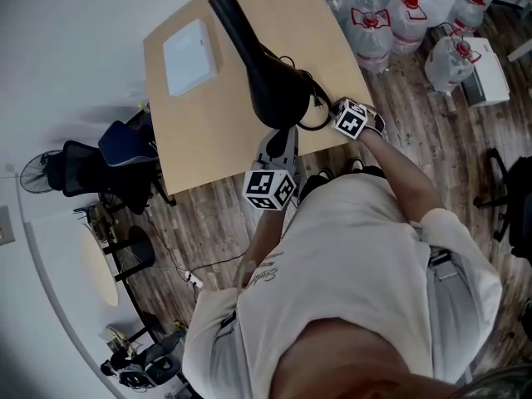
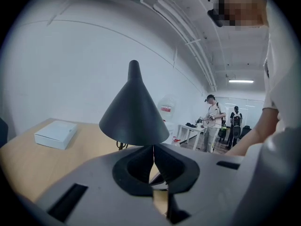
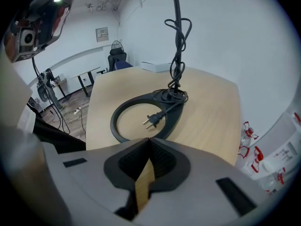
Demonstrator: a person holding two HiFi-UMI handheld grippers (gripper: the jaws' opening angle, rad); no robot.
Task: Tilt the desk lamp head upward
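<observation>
Now | my left tool (image 2: 153,161) jaws together, empty | lamp head (image 2: 134,109) straight ahead, just above it, cone upright, wide rim down | my right tool (image 3: 149,147) closed, empty, by ring base (image 3: 123,113) on surface (image 3: 211,102) | left is nearer

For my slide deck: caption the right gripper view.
Shut right hand-held gripper faces the lamp's ring base, plug lying loose.

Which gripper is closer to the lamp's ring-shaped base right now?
Right. The right gripper sits low over the table, shut jaws aimed at the base just ahead. The left gripper is up at the cone shade, also shut.
</observation>
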